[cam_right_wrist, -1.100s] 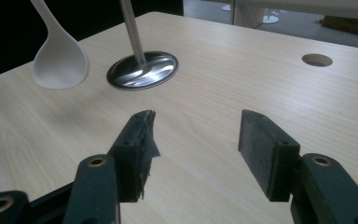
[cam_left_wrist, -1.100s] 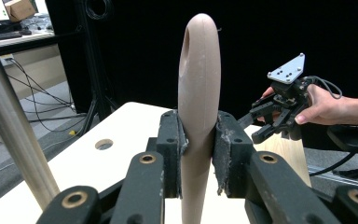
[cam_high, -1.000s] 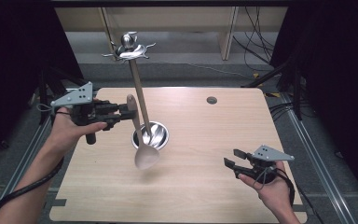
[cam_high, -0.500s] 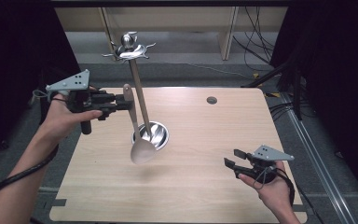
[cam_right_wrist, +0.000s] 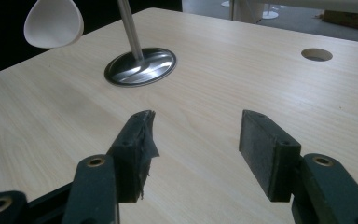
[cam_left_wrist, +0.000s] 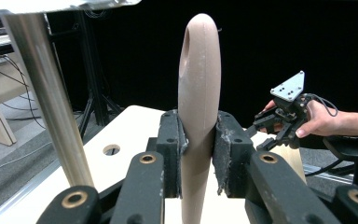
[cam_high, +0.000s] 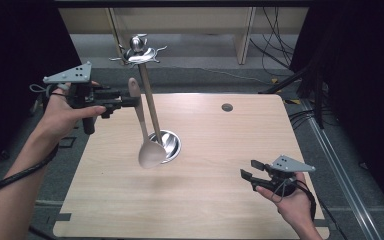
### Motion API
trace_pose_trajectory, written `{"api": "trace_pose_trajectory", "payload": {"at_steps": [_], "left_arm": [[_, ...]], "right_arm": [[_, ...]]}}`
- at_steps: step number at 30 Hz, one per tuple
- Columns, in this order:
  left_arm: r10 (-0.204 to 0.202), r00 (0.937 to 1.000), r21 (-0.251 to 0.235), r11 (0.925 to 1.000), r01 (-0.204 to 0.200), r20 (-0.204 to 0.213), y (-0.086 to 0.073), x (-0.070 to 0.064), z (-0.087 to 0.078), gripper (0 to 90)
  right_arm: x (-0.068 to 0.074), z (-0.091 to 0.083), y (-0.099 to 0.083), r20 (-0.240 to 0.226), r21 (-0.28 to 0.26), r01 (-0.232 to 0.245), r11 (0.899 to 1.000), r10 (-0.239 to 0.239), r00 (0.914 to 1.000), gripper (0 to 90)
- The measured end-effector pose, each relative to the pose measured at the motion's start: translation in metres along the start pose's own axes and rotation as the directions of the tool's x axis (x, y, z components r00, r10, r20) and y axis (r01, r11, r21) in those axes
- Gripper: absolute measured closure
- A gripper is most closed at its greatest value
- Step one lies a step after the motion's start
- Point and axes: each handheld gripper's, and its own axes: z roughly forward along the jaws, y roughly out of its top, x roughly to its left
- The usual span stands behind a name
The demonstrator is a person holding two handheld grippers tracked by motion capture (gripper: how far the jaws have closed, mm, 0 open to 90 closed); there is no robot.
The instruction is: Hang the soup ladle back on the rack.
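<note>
A beige spoon [cam_high: 143, 131] hangs bowl-down above the table, its handle end with a hanging hole [cam_left_wrist: 196, 93] pointing up. My left gripper [cam_high: 136, 102] is shut on the handle, high at the left. Right beside it rises a steel stand: a slanted pole [cam_high: 150, 107] on a round base [cam_high: 166, 142], topped by a head with hooks [cam_high: 139, 53]. The pole [cam_left_wrist: 51, 102] stands just left of the spoon in the left gripper view. My right gripper [cam_high: 246, 176] hovers open low at the front right, nothing between its jaws [cam_right_wrist: 193, 142]. The spoon's bowl [cam_right_wrist: 53, 23] and the base [cam_right_wrist: 140, 66] lie beyond it.
The light wooden table [cam_high: 215, 200] has a round cable hole [cam_high: 227, 107] at the back right. Cables and a shelf leg lie on the floor behind the table. Dark space lies on both sides.
My left gripper has lifted the spoon up and back, so the handle end now reaches nearer the stand's top. The right gripper has stayed put.
</note>
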Motion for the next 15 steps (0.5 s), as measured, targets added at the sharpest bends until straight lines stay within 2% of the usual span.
{"api": "trace_pose_trajectory", "payload": {"at_steps": [2, 15], "left_arm": [[-0.004, 1.0, -0.001, 1.0, 0.004, -0.002, 0.0013, 0.0016, -0.0004, 73.3], [-0.009, 0.9999, 0.001, 1.0, 0.009, 0.008, 0.0087, 0.0062, 0.0012, 73.3]], "right_arm": [[-0.0007, 0.0006, -0.0001, 0.004, -0.005, 0.011, 1.0, -0.011, 0.9999, 45.2], [-0.0006, 0.001, -0.0004, 0.002, 0.004, 0.008, 1.0, -0.008, 1.0, 44.8]]}}
